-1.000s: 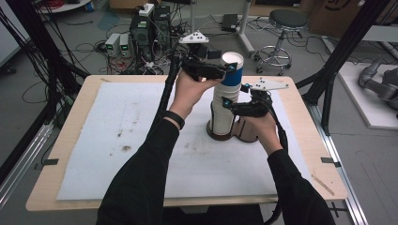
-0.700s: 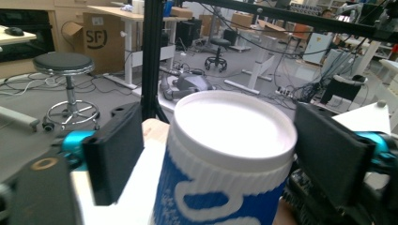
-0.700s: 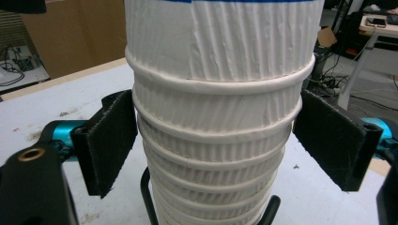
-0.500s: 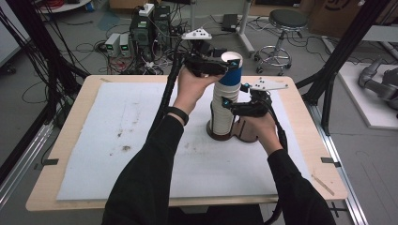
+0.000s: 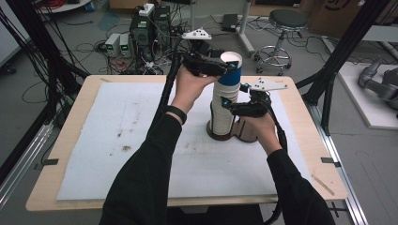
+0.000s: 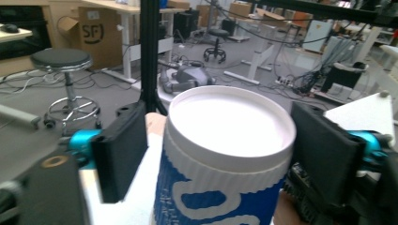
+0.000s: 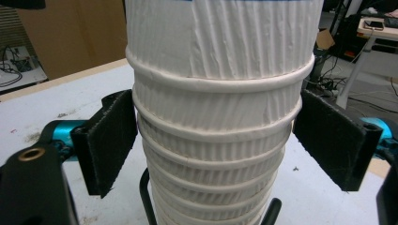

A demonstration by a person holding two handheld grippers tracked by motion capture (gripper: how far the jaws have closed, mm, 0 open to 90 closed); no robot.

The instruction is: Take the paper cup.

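A tall stack of white ribbed paper cups (image 5: 222, 117) stands in a brown holder (image 5: 245, 132) on the white mat. The top cup (image 5: 231, 75) has a blue-and-white sleeve and an open white mouth. My left gripper (image 5: 224, 65) reaches across to this top cup (image 6: 225, 159). Its jaws have just been opening and stand on either side of the rim, with a thin gap at the left pad (image 6: 123, 157). My right gripper (image 5: 228, 105) is lower on the stack (image 7: 216, 140), and its black pads (image 7: 110, 143) press the ribbed sides.
The white mat (image 5: 117, 140) covers a wooden table (image 5: 300, 103). Black wire posts (image 7: 145, 199) of the holder rise beside the stack's foot. Behind the table are cables, power units (image 5: 119, 44) and a stool (image 5: 281, 26). A black frame post (image 5: 340, 51) stands at the right.
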